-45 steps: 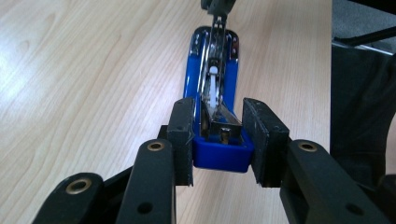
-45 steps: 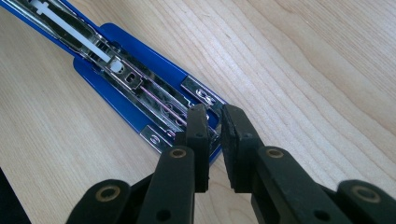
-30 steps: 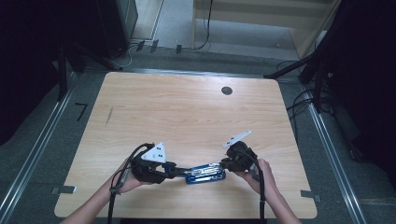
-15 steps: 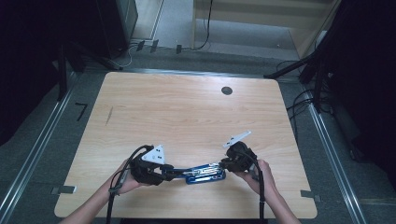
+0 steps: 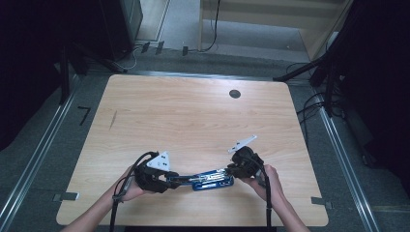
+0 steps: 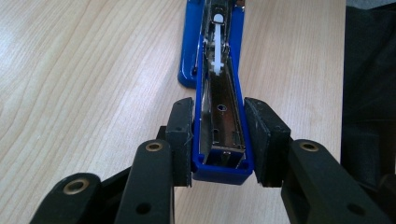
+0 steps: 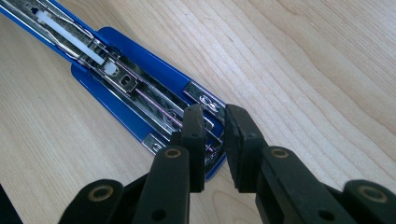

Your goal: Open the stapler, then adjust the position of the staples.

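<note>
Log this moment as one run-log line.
left tool: shut on stapler top cover | right tool: at stapler magazine | stapler: opened on table

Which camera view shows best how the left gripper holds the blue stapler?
The left gripper view: the left gripper presses both pads on the sides of the stapler, on its opened top arm. The high view shows the stapler small, between both grippers. The right gripper view shows the stapler's base, not that grip.
</note>
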Demonstrator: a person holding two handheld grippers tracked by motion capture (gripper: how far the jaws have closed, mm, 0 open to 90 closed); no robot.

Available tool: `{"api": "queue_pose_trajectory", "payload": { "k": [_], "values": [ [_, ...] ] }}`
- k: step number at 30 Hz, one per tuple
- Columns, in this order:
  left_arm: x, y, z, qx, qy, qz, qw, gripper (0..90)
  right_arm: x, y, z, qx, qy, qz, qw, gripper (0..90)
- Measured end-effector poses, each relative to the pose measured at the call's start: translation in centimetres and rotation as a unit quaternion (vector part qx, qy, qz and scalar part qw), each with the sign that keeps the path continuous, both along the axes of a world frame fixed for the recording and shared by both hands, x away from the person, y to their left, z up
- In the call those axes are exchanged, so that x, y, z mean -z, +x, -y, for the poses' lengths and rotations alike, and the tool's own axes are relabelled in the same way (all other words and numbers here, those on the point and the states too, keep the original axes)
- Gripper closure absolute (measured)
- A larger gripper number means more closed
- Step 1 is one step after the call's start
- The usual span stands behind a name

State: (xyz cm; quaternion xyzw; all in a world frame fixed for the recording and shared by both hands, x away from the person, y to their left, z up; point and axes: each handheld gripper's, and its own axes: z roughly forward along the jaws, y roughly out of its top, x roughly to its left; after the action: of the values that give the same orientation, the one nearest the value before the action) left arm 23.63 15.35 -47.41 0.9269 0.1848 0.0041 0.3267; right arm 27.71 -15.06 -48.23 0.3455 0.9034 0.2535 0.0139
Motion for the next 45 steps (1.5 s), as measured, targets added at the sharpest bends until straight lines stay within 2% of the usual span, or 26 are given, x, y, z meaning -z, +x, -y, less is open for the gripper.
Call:
{"api": "queue_pose_trajectory", "payload": {
  "k": [14, 15, 16, 17, 28, 33, 36, 39, 43, 45],
  "values": [
    [0.9, 0.1, 0.2, 0.007, 0.015, -0.009, 0.9998, 65.4, 0.1, 0.0, 0.0, 0.004, 0.0, -0.001, 1.0, 78.2],
    [1.1, 0.1, 0.3, 0.011, 0.029, -0.004, 0.9995, 65.6, 0.1, 0.0, 0.0, 0.005, 0.001, -0.001, 1.0, 78.1],
    [1.3, 0.1, 0.4, 0.012, 0.034, -0.007, 0.9993, 65.8, 0.1, 0.1, 0.1, 0.006, 0.0, 0.0, 1.0, 78.0],
    [1.5, 0.2, 0.3, 0.011, 0.028, -0.012, 0.9995, 65.8, 0.1, 0.1, 0.1, 0.004, -0.001, 0.002, 1.0, 77.9],
    [1.6, 0.5, 0.5, 0.017, 0.03, -0.014, 0.9993, 65.8, 0.2, 0.2, 0.6, 0.008, 0.006, -0.002, 0.9999, 75.3],
    [1.6, 0.5, 0.6, 0.019, 0.031, -0.012, 0.9993, 65.8, -0.1, 0.1, 1.0, 0.015, 0.012, 0.003, 0.9998, 72.7],
    [1.6, 0.5, 0.6, 0.018, 0.032, -0.012, 0.9993, 65.9, -0.4, 0.2, 1.5, 0.025, 0.018, 0.007, 0.9995, 68.2],
    [1.6, 0.5, 0.6, 0.018, 0.031, -0.011, 0.9993, 65.8, -0.9, 0.4, 2.2, 0.04, 0.025, 0.008, 0.9989, 59.4],
    [1.6, 0.5, 0.6, 0.018, 0.03, -0.01, 0.9993, 65.8, -1.3, 0.7, 3.4, 0.065, 0.021, 0.012, 0.9976, 44.7],
    [1.6, 0.4, 0.6, 0.017, 0.029, -0.01, 0.9994, 65.8, -1.5, 0.8, 4.1, 0.079, 0.021, 0.015, 0.9966, 40.2]
  ]
}}
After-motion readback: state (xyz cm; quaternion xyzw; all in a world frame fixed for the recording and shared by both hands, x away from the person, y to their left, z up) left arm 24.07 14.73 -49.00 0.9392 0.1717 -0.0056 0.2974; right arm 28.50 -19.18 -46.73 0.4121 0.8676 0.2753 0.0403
